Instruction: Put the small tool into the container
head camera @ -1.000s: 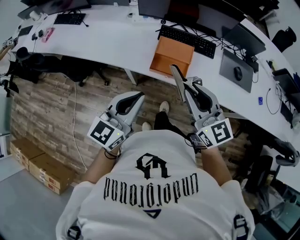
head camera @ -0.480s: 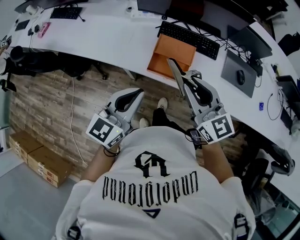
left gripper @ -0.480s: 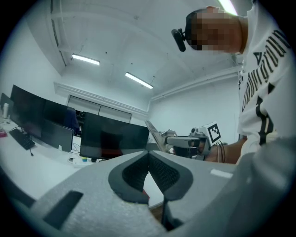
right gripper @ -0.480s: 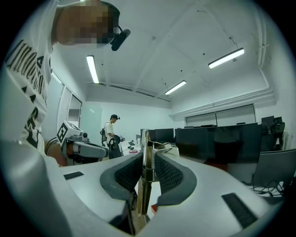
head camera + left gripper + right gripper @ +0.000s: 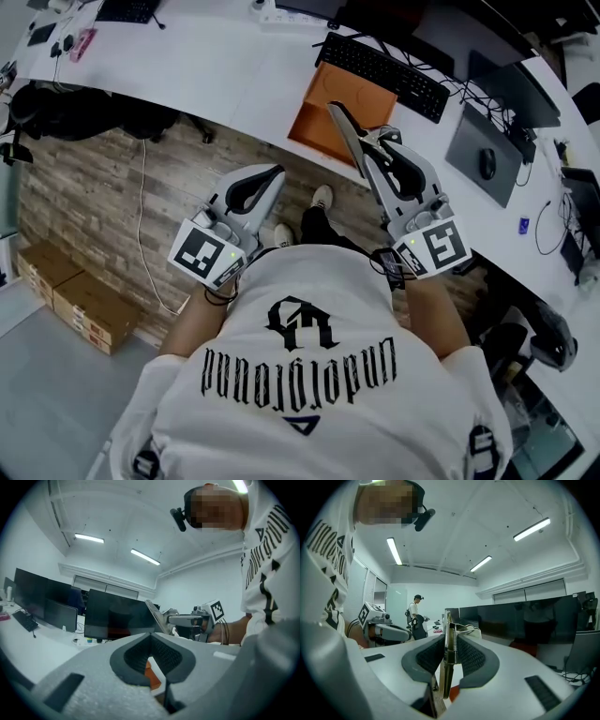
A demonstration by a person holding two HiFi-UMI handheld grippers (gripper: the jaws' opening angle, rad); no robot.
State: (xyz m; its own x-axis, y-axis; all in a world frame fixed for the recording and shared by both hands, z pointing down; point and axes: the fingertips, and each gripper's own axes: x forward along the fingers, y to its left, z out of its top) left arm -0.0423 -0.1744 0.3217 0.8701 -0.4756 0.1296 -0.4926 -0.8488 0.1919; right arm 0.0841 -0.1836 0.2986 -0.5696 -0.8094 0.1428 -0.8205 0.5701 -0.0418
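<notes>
An orange open box sits at the near edge of the white desk. My right gripper is shut on the small tool, a flat metal spring clamp whose tip reaches over the box. In the right gripper view the clamp stands on edge between the dark pads, and the right gripper points level across the room. My left gripper hangs over the wooden floor to the left, its jaws together and empty. In the left gripper view, the left gripper shows a slice of orange box through its pads.
A black keyboard lies behind the box, and a mouse on a dark pad lies to the right. Cardboard boxes rest on the floor at the left. Dark monitors line the desk. A person stands far off.
My right gripper has carried the clamp forward, so its tip now lies over the orange box. The left gripper has shifted only slightly.
</notes>
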